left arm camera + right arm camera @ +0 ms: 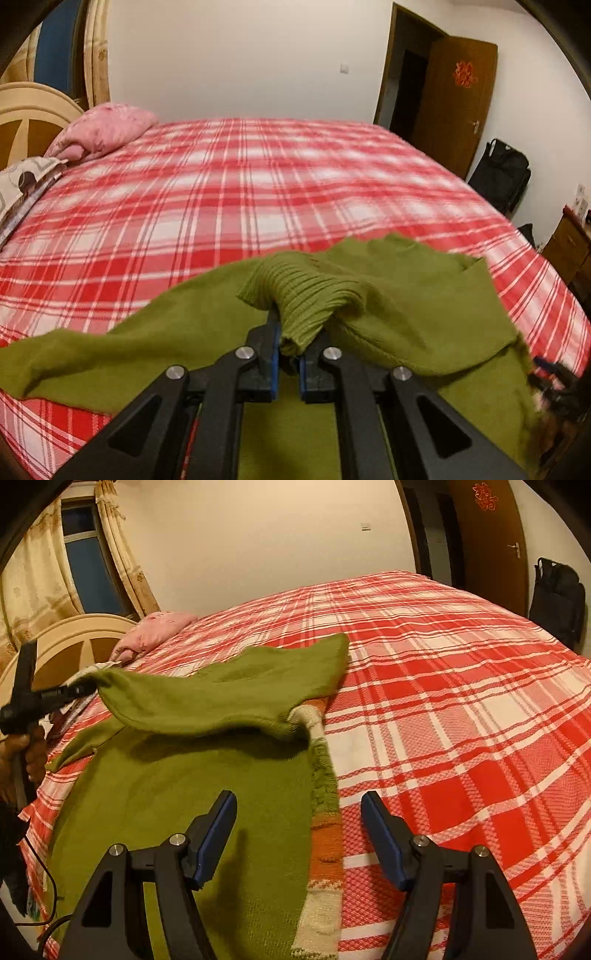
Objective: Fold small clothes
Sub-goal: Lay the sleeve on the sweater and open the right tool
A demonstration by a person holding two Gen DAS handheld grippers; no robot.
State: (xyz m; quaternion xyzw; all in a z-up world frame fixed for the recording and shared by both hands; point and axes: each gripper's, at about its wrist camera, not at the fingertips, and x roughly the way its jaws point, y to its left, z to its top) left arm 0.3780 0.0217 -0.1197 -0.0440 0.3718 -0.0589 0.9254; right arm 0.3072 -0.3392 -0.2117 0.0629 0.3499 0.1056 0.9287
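Left gripper (288, 350) clamped on green sweater's (207, 786) ribbed cuff (306, 299), lifted, right gripper (299, 834) spread wide, low over hem

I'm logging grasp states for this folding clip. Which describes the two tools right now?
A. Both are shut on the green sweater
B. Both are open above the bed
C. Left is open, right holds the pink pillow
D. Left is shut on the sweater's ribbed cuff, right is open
D: the left tool pinches the ribbed cuff of the green sweater, while the right tool hangs open, holding nothing.
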